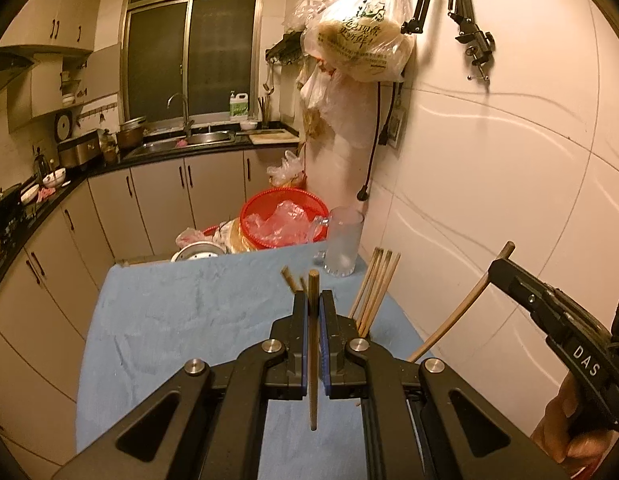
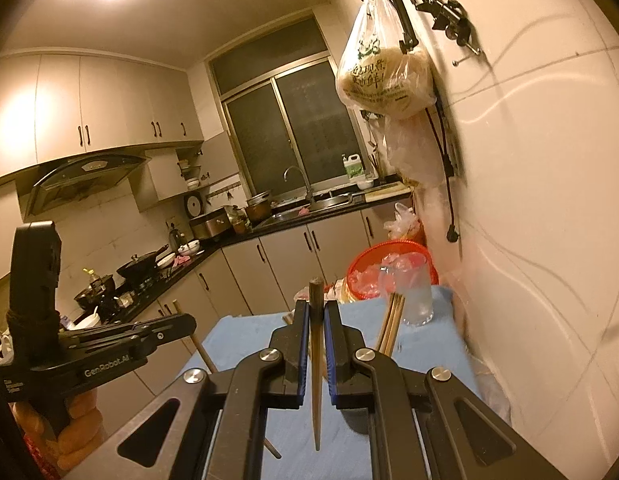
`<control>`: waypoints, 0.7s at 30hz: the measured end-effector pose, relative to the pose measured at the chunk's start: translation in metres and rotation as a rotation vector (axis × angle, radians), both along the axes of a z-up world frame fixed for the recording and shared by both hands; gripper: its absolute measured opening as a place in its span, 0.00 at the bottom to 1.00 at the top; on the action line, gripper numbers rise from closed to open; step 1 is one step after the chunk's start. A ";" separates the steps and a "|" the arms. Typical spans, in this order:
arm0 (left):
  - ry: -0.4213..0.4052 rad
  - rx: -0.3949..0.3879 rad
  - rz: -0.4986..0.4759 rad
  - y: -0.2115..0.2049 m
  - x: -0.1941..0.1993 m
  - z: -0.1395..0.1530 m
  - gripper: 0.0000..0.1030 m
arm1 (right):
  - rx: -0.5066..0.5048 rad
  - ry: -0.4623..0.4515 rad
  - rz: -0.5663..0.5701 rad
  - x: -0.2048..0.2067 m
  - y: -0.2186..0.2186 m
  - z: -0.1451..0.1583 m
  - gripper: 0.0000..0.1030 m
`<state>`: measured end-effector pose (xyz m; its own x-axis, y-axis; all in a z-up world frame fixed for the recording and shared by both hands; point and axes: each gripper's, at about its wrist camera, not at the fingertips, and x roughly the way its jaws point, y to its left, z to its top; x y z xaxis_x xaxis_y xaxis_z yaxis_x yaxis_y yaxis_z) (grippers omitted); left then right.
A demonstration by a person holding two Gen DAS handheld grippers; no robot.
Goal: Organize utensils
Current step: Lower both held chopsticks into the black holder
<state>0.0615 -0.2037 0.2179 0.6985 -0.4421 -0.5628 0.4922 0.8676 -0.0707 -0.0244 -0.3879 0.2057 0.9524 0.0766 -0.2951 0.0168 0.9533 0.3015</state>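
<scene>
My left gripper [image 1: 314,300] is shut on a wooden chopstick [image 1: 313,352] that runs lengthwise between the pads, above the blue cloth [image 1: 181,320]. My right gripper [image 2: 316,312] is shut on another wooden chopstick [image 2: 316,368]; it also shows in the left wrist view [image 1: 465,308] at the right. Several more chopsticks [image 1: 375,288] stand bundled just ahead, partly hidden by the left fingers; they also show in the right wrist view [image 2: 393,320]. A clear glass mug [image 1: 344,242] stands at the cloth's far right corner by the wall.
A red basket [image 1: 283,220] with plastic bags sits beyond the table's far edge. A white tiled wall [image 1: 489,180] runs along the right. Plastic bags [image 1: 363,32] hang from wall hooks. Kitchen counters, a sink and a stove lie to the left and behind.
</scene>
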 end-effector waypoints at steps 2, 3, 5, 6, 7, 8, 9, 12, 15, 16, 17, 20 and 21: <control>-0.003 -0.005 -0.003 -0.004 0.004 0.004 0.05 | 0.001 -0.002 -0.004 0.004 -0.002 0.003 0.08; -0.007 -0.010 -0.004 -0.007 0.006 0.006 0.05 | 0.002 -0.003 -0.007 0.006 -0.004 0.005 0.08; -0.015 -0.014 -0.004 -0.011 0.010 0.009 0.05 | 0.003 -0.005 -0.012 0.011 -0.008 0.008 0.08; -0.017 -0.019 -0.005 -0.013 0.012 0.011 0.05 | 0.001 -0.008 -0.014 0.013 -0.010 0.010 0.08; -0.018 -0.024 -0.004 -0.014 0.013 0.011 0.05 | -0.002 -0.011 -0.018 0.015 -0.011 0.012 0.08; -0.018 -0.029 -0.005 -0.015 0.015 0.013 0.05 | -0.003 -0.013 -0.019 0.017 -0.012 0.014 0.08; -0.020 -0.034 -0.005 -0.017 0.018 0.014 0.05 | -0.004 -0.016 -0.020 0.019 -0.013 0.016 0.08; -0.030 -0.054 -0.005 -0.023 0.025 0.021 0.05 | -0.008 -0.023 -0.031 0.026 -0.017 0.021 0.08; -0.042 -0.062 -0.005 -0.030 0.032 0.025 0.05 | 0.001 -0.030 -0.040 0.033 -0.024 0.024 0.08; -0.041 -0.065 -0.005 -0.033 0.035 0.026 0.05 | 0.005 -0.030 -0.043 0.036 -0.026 0.025 0.08; -0.040 -0.068 -0.007 -0.036 0.038 0.026 0.05 | 0.007 -0.029 -0.047 0.039 -0.029 0.025 0.08; -0.035 -0.076 -0.008 -0.044 0.046 0.022 0.05 | 0.012 -0.024 -0.053 0.047 -0.034 0.024 0.08; -0.031 -0.076 -0.011 -0.046 0.049 0.021 0.05 | 0.013 -0.021 -0.054 0.050 -0.036 0.023 0.08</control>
